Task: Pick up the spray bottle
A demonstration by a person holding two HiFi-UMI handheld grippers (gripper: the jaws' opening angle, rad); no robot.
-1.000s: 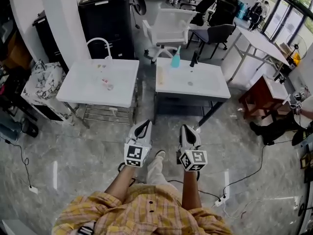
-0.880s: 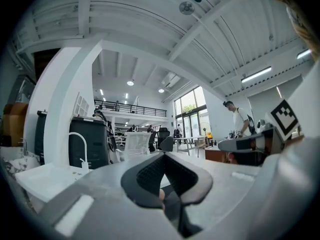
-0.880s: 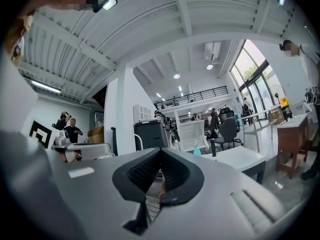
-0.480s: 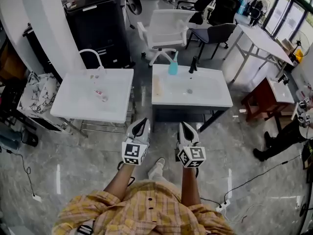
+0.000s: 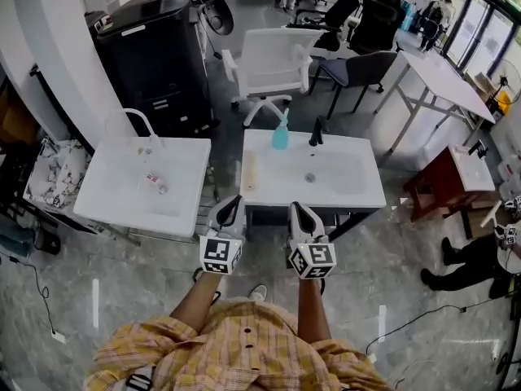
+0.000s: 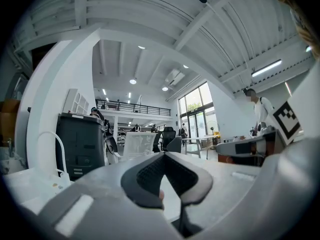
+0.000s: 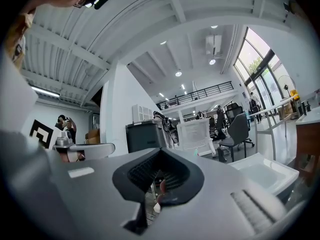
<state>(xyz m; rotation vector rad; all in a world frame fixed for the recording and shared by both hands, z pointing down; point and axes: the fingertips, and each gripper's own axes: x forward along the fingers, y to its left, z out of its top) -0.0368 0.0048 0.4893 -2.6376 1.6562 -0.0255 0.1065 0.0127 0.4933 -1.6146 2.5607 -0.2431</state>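
Note:
The teal spray bottle (image 5: 280, 135) stands upright at the back edge of the right-hand white sink table (image 5: 358, 187), beside a black faucet (image 5: 315, 132). My left gripper (image 5: 228, 211) and right gripper (image 5: 297, 215) are held side by side, level, just short of that table's near edge and well short of the bottle. Both are shut with nothing between the jaws. In the left gripper view the left gripper (image 6: 165, 156) shows its dark pads meeting at the tip. The right gripper (image 7: 161, 151) looks the same in its own view.
A second white sink table (image 5: 106, 206) with a curved white faucet (image 5: 140, 125) and a small bottle (image 5: 155, 184) stands to the left. Behind are a black cabinet (image 5: 155, 55), a white office chair (image 5: 269, 63) and dark chairs. A red-brown side table (image 5: 444, 177) and a seated person (image 5: 480, 259) are at right.
Both grippers have moved forward together towards the right sink table, which now lies closer under them. Their jaws have stayed shut.

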